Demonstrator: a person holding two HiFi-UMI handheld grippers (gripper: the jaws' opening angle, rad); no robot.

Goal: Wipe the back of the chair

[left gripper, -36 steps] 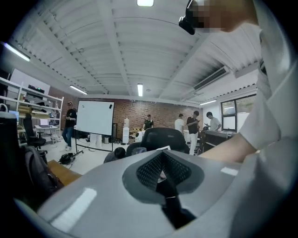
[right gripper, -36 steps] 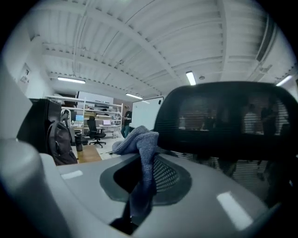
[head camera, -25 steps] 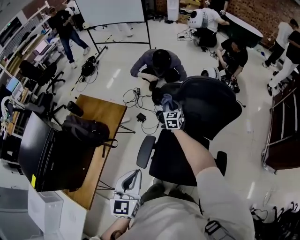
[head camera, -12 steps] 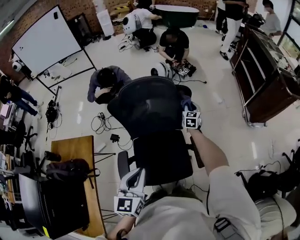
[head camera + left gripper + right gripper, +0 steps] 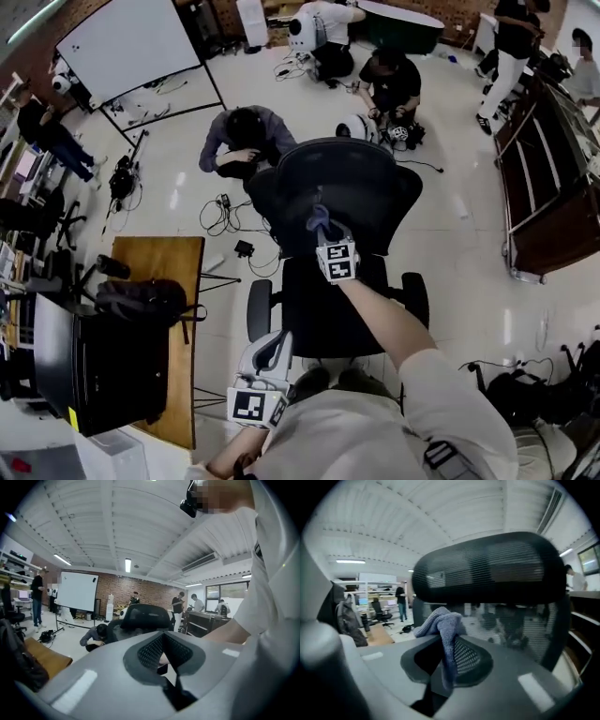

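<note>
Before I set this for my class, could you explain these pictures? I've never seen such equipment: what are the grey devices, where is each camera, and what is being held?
There is no robot here: a person holds a two-jaw tool in each hand. The wide picture comes from a camera on the person's head, looking steeply down. The other two come from cameras riding on each tool, looking along its jaws.

The right tool has its jaws shut on a blue-grey cloth. It is held up at the mesh backrest of a black office chair. Whether the cloth touches the mesh I cannot tell.

The left tool is held low by the person's body, jaws together and empty.

At the left stands a wooden table with a dark bag on it.
</note>
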